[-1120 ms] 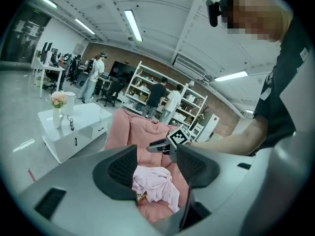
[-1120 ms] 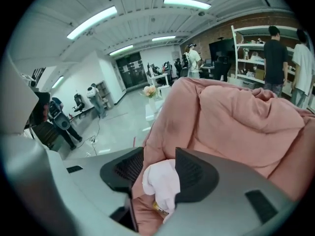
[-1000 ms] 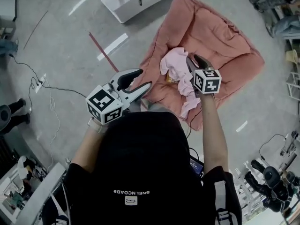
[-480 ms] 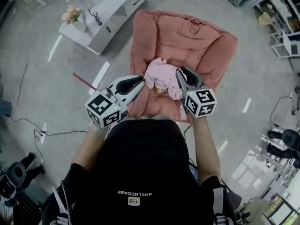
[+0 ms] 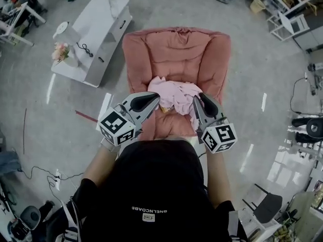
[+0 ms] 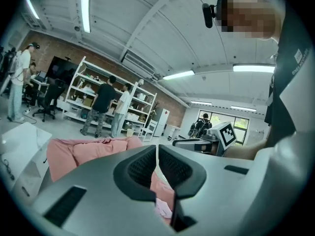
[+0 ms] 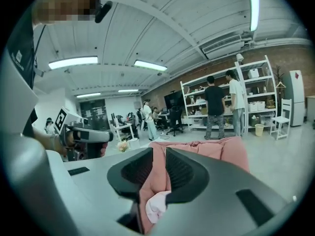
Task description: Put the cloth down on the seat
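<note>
You hold the pink cloth at mid-frame over the seat, the left gripper with jaws just closed tight on its left edge and the right gripper clamped on its right, so lowering and releasing it apparently remain.

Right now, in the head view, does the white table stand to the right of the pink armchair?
No, the white table stands to the left of the armchair in that view.
</note>
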{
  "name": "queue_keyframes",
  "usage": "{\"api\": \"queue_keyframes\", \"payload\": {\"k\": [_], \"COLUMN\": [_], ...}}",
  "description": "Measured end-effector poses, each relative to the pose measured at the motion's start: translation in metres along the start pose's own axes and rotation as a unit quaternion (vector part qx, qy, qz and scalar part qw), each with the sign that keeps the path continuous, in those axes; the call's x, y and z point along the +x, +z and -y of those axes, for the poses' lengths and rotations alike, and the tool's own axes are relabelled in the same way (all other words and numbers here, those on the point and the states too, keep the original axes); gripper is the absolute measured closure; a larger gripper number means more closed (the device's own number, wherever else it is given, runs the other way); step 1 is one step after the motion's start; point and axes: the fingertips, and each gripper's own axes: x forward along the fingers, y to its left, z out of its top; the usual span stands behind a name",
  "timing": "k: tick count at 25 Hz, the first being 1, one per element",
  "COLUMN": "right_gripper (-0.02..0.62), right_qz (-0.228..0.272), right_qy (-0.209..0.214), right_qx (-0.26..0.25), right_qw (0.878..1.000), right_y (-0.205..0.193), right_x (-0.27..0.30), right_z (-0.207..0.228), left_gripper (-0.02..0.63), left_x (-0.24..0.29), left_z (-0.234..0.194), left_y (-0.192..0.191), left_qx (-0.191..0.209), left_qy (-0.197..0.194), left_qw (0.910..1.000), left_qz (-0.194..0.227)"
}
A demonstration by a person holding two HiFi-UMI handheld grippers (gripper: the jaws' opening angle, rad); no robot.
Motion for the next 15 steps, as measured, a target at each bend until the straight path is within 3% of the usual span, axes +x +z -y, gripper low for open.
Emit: {"api": "queue_keyframes", "payload": {"k": [15], "right_gripper": [0.497], "right_qz": [0.056], "right_qy": [-0.103], "right_qx": [0.036], "right_qw": [0.992], "right_y": [0.008], "right_x": [-0.103], "right_z": [0.014], "left_gripper": [0.577], "left_x": [0.036], "left_z": [0.040], "left_y": [-0.001], "left_qx": [0.029], "left_qy": [-0.081], "left_qw": [0.9951], "left_qz": [-0.048]}}
